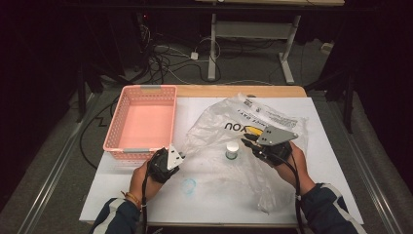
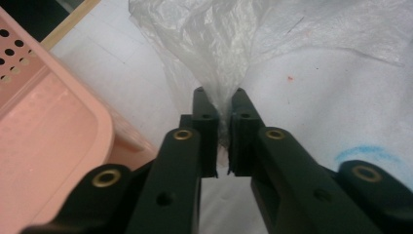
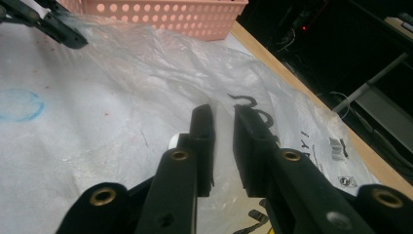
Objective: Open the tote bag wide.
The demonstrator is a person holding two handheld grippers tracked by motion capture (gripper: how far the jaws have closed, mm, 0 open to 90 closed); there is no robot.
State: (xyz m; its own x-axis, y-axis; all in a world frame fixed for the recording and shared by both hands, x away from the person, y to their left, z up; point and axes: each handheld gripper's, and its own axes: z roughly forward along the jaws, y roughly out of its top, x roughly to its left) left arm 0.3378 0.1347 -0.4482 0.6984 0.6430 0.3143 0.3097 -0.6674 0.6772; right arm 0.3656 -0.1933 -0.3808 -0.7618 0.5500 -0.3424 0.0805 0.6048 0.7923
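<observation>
Mostly crinkly translucent plastic bag [image 1: 229, 131]

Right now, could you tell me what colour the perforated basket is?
The basket is pink, clearest in the high view.

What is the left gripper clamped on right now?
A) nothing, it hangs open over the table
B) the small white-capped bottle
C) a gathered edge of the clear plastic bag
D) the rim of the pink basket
C: in the left gripper view the left gripper has its jaws nearly closed with a bunched fold of the clear plastic bag pinched between them, while the pink basket lies off to its side, untouched.
</observation>
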